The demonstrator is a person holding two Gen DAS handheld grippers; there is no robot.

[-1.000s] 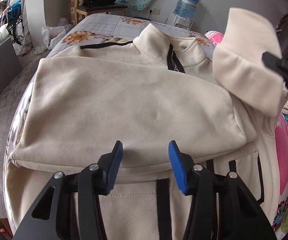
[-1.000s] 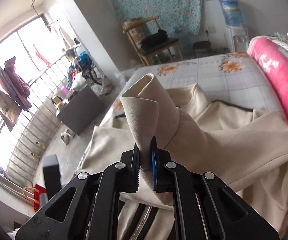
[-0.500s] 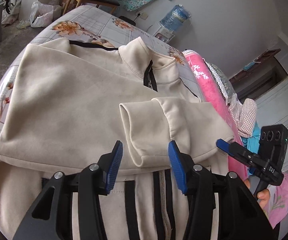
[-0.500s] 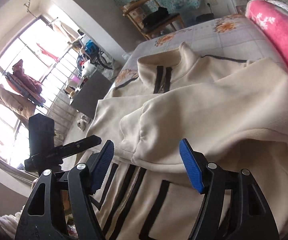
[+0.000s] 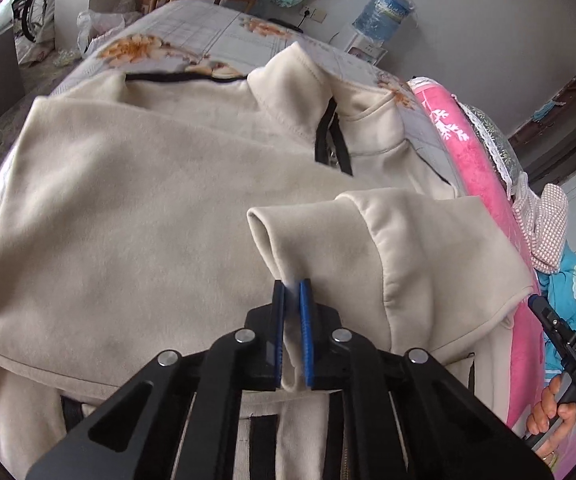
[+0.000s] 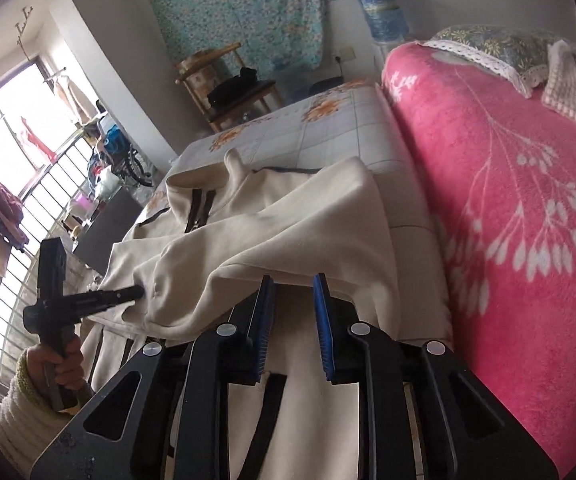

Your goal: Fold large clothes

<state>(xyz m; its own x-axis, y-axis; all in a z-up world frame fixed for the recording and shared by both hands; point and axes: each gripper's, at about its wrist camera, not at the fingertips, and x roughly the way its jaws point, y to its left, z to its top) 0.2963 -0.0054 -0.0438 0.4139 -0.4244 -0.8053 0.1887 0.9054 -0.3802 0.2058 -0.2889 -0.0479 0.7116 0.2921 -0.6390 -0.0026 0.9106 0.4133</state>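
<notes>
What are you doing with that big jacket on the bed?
A person is folding a cream jacket spread on the bed. The left hand-held gripper is pinched shut on the sleeve cuff, which lies across the jacket's front. The right hand-held gripper is open, right at the folded sleeve's edge, gripping nothing.

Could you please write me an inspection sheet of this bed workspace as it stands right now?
Surface: bed sheet, floral grid print.
Job's things: cream jacket spread flat, collar far, cuff folded across the body.
Clutter: pink blanket, pillow and checked cloth beside the jacket.
Grippers: left hand-held gripper shut on the cuff edge; right hand-held gripper open at the sleeve fold, gripping nothing.
Cables: nothing seen.
Surroundings: water bottle, wooden chair, floral wall cloth, barred window.
</notes>
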